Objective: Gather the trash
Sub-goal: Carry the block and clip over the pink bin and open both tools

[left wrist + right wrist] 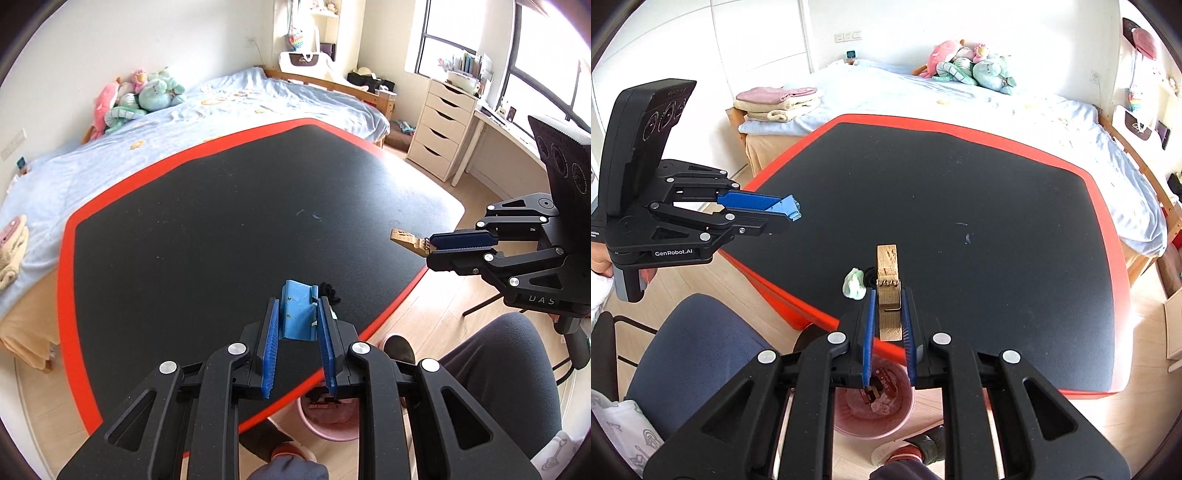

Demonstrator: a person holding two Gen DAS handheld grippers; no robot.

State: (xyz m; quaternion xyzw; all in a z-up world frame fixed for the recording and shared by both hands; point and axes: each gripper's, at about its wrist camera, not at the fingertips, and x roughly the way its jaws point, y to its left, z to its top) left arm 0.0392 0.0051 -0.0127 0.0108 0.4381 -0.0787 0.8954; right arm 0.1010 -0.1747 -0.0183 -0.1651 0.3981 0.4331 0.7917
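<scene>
My left gripper (299, 306) is shut on a flat blue scrap (295, 317) and hangs over the near edge of the black, red-rimmed table (221, 206). To its right, my right gripper (428, 248) is shut on a wooden clothespin (404, 239). In the right wrist view that clothespin (888, 295) stands upright between the pads of the right gripper (889, 295). The left gripper (785, 216) with the blue scrap (792, 211) is at the left. A crumpled green-white wad (854, 284) and a small black bit (868, 275) lie on the table (960, 192). A pink bin (875, 406) with wrappers stands below.
A bed (110, 158) with plush toys borders the table's far side. A white drawer unit (439, 125) stands by the window. A person's dark-trousered leg (498, 369) and slippered feet (905, 452) are beside the bin, and a blue chair seat (694, 350) is at lower left.
</scene>
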